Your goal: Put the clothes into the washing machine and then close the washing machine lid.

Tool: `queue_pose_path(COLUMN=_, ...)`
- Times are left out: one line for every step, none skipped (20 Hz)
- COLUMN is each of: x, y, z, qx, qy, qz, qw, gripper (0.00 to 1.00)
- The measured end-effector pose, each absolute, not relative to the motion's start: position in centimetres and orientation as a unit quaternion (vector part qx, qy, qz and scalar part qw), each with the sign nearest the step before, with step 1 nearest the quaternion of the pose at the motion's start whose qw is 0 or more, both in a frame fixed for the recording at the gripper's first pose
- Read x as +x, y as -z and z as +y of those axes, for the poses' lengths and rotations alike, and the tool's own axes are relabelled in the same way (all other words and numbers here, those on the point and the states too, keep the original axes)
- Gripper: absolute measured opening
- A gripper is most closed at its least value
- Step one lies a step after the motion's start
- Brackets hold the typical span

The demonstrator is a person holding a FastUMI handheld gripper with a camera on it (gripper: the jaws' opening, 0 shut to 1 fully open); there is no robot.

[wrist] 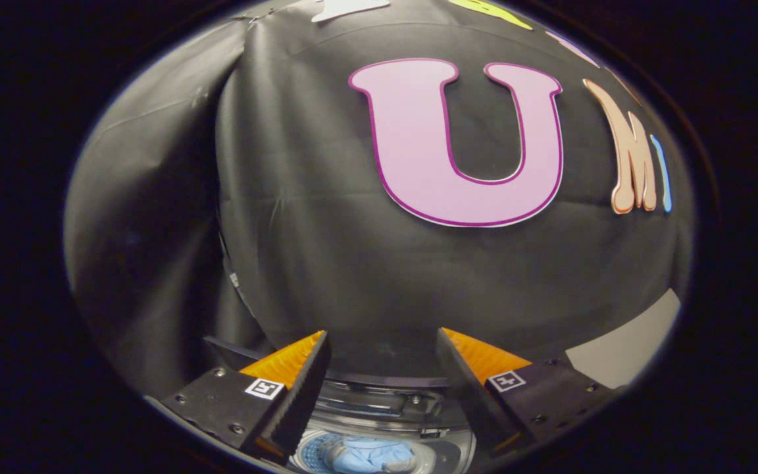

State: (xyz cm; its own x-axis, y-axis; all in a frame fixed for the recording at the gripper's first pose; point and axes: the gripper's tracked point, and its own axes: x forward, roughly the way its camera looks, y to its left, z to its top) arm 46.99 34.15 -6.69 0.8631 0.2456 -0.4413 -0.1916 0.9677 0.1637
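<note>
My gripper (382, 345) is open, its two fingers spread wide with nothing between them, held high and facing the booth's black cloth wall. Below and between the fingers I see the washing machine's open top (385, 401), with its grey rim and round drum. A light blue piece of clothing (372, 455) lies inside the drum, apart from the fingers. The machine's lid is hidden from me.
The black cloth wall (326, 250) hangs close behind the machine. A pale strip of floor or wall (629, 345) shows beyond the right finger. A dark edge (231, 345) sticks out behind the left finger.
</note>
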Motion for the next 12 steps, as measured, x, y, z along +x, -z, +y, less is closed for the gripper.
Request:
queue_pose_path(x=47.1, y=7.3, z=34.2, qx=0.053, qy=-0.114, qz=0.241, qw=0.962, gripper=0.97)
queue_pose_path(x=47.2, y=8.1, z=34.5, qx=0.05, qy=-0.116, qz=0.248, qw=0.96, gripper=0.97)
queue_pose_path(x=47.2, y=9.0, z=34.7, qx=0.049, qy=-0.12, qz=0.254, qw=0.959, gripper=0.97)
queue_pose_path(x=47.1, y=9.5, z=34.7, qx=0.045, qy=-0.12, qz=0.261, qw=0.957, gripper=0.97)
queue_pose_path(x=47.1, y=9.1, z=34.6, qx=0.051, qy=-0.116, qz=0.248, qw=0.96, gripper=0.97)
queue_pose_path(x=47.1, y=9.4, z=34.8, qx=0.056, qy=-0.112, qz=0.246, qw=0.961, gripper=0.98)
queue_pose_path(x=46.6, y=9.7, z=34.7, qx=0.056, qy=-0.113, qz=0.258, qw=0.958, gripper=0.98)
queue_pose_path(x=46.5, y=9.5, z=34.7, qx=0.064, qy=-0.111, qz=0.254, qw=0.959, gripper=0.98)
queue_pose_path(x=46.5, y=9.6, z=34.7, qx=0.07, qy=-0.112, qz=0.252, qw=0.959, gripper=0.98)
queue_pose_path(x=46.3, y=9.8, z=34.4, qx=0.069, qy=-0.116, qz=0.251, qw=0.959, gripper=0.98)
queue_pose_path(x=46.3, y=9.5, z=34.3, qx=0.067, qy=-0.119, qz=0.247, qw=0.959, gripper=0.98)
queue_pose_path(x=45.9, y=9.3, z=34.4, qx=0.068, qy=-0.119, qz=0.246, qw=0.959, gripper=0.98)
